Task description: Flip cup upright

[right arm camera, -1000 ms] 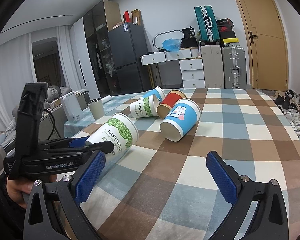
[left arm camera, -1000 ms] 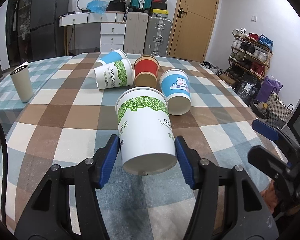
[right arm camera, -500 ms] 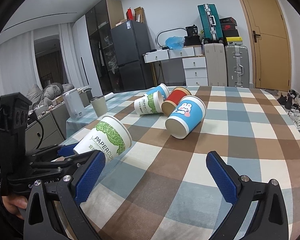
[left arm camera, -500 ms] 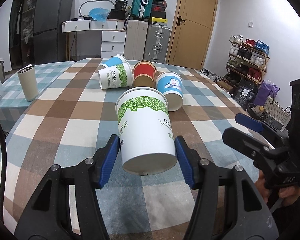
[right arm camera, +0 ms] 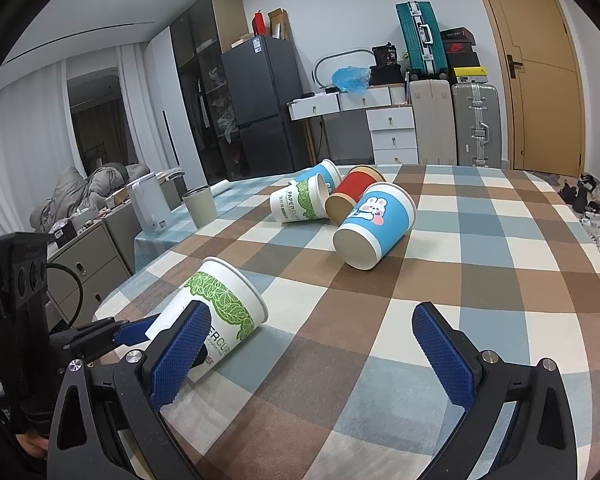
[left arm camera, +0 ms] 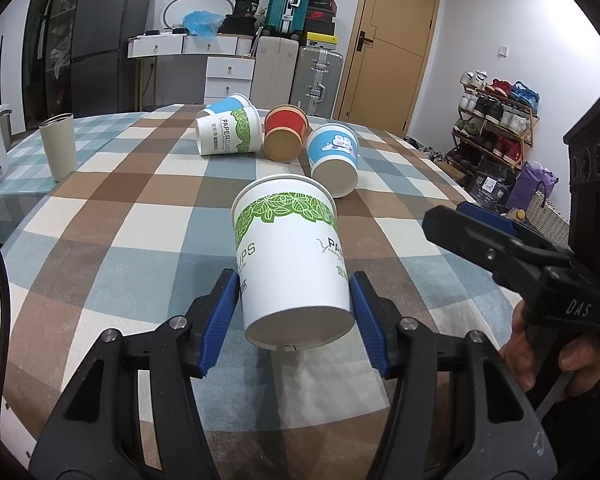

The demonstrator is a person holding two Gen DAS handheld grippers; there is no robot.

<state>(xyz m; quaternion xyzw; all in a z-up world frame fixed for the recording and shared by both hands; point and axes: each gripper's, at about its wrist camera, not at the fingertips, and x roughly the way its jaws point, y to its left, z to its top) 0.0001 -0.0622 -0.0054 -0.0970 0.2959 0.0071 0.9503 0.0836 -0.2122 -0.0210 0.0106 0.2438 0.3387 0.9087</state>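
A white paper cup with a green leaf band (left arm camera: 290, 256) lies tilted, its base towards me, its rim resting on the checked tablecloth. My left gripper (left arm camera: 294, 316) is shut on its lower body, blue pads on both sides. It also shows in the right wrist view (right arm camera: 216, 316), with the left gripper (right arm camera: 112, 334) behind it. My right gripper (right arm camera: 310, 360) is open and empty over the tablecloth, to the right of the cup; it shows in the left wrist view (left arm camera: 496, 240).
Several cups lie on their sides further back: a blue bunny cup (left arm camera: 334, 158), a red cup (left arm camera: 284, 136), a white green-leaf cup (left arm camera: 228, 132) and a blue cup behind it. A beige tumbler (left arm camera: 58, 146) stands upright at the left.
The left gripper has tilted the cup's rim down onto the cloth. The right gripper has swung closer, beside the held cup.
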